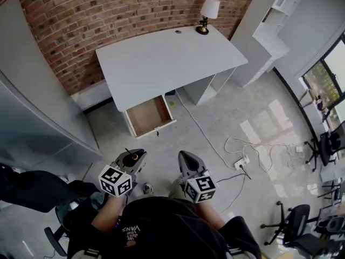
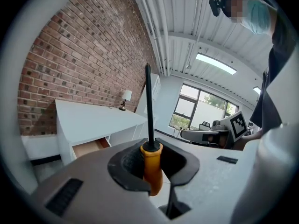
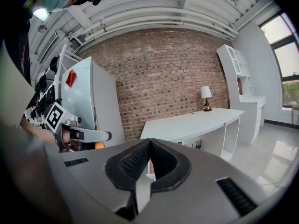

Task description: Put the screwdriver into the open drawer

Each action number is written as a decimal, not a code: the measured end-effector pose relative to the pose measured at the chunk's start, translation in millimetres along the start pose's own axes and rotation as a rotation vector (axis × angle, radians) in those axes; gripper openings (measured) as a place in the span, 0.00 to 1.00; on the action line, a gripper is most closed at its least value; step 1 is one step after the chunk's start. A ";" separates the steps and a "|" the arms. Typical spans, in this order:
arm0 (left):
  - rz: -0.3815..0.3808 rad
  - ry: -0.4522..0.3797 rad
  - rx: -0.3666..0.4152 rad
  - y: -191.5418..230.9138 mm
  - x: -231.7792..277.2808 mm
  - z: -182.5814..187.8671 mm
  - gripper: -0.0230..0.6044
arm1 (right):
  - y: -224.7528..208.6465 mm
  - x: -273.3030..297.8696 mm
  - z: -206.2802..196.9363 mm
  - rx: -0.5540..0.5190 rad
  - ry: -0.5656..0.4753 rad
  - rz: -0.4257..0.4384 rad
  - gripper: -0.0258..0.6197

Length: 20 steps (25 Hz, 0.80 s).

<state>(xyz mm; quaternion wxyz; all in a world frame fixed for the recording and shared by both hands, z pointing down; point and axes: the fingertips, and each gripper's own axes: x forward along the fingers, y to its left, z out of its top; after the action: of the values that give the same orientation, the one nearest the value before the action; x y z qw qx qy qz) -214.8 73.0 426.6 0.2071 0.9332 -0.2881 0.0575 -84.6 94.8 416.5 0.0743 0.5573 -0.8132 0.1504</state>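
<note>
A screwdriver (image 2: 150, 164) with an orange handle and a thin black shaft stands upright between the black pads of my left gripper (image 2: 152, 160), which is shut on the handle. In the head view the left gripper (image 1: 131, 158) is at the lower left with the orange handle (image 1: 131, 157) showing at its tip. My right gripper (image 1: 188, 161) is beside it at the lower middle, its jaws together and empty; the right gripper view shows its tips (image 3: 149, 146) touching. The open wooden drawer (image 1: 150, 115) sticks out from under the white desk (image 1: 161, 55), ahead of both grippers.
A small lamp (image 1: 207, 14) stands at the desk's far edge. White cables and a power strip (image 1: 240, 162) lie on the floor to the right. Office chairs (image 1: 294, 228) stand at the lower right. A grey cabinet (image 1: 32, 117) fills the left side; white shelves (image 1: 272, 31) stand at the right.
</note>
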 end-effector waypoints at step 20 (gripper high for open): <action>0.125 0.095 0.039 78.3 150.2 -5.2 0.12 | -121.1 110.5 0.1 -0.009 0.087 0.116 0.03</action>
<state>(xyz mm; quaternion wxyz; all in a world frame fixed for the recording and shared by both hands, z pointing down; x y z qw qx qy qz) -134.4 -60.6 493.0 0.1986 0.9134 -0.3343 0.1202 -12.8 -43.3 467.9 0.1035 0.5019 -0.8407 0.1748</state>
